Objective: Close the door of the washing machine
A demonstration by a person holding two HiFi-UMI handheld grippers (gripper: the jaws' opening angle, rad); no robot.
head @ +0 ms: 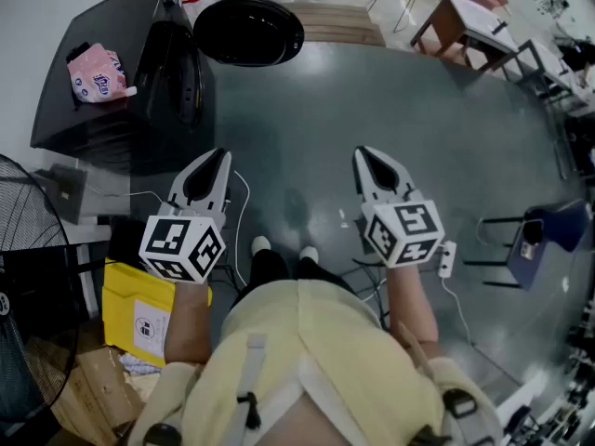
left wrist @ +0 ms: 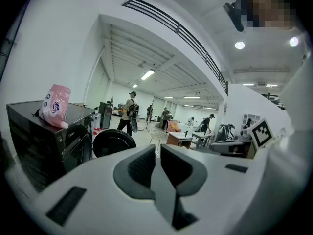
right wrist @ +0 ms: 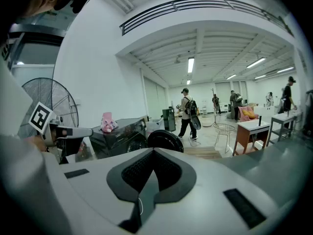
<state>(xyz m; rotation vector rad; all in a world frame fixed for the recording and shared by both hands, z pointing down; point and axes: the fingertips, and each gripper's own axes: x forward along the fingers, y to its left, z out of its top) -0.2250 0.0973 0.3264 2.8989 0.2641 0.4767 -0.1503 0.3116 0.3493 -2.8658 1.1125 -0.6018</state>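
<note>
The dark washing machine stands at the upper left of the head view, its round black door swung wide open toward the far side. A pink bag lies on top of it. My left gripper is shut and empty, hanging just short of the machine's front. My right gripper is also shut and empty, over bare floor farther right. In the left gripper view, the left gripper points past the machine and door. The right gripper faces the machine and door from farther off.
A standing fan and a yellow package sit at the left. A power strip and cables lie on the floor by my feet. A blue chair is at the right, a wooden table far back. Several people walk in the distance.
</note>
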